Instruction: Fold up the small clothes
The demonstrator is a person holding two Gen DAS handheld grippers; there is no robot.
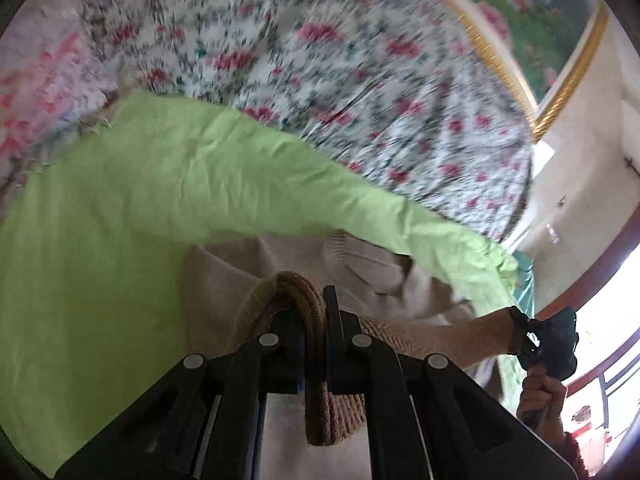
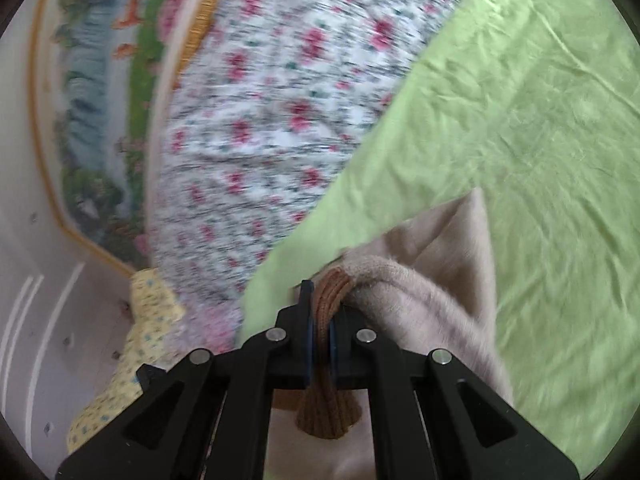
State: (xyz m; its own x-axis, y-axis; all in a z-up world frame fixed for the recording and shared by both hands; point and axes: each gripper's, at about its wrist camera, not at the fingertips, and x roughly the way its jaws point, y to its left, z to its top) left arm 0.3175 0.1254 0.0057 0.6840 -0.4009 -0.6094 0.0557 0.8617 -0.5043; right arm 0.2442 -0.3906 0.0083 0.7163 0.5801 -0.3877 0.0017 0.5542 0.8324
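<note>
Left wrist view showed the left hand-held gripper (image 1: 316, 320) clamped narrow on a ribbed knit edge of the beige garment (image 1: 248, 268), which hung lifted above the green sheet (image 1: 120, 200). The right hand-held gripper (image 2: 320, 320) pinched a brown ribbed band of the same garment (image 2: 432, 264), jaws nearly closed on it. Beyond the green sheet lay a floral bedspread (image 2: 280, 100) (both views were blurred, so fine detail was unclear). Judging from this, the garment was held aloft at two points, not yet laid flat. The risk was uneven tension: if either thin pinch slipped off the stretchy ribbing, the garment would drop crumpled on the sheet, and the fold would come out crooked.
</note>
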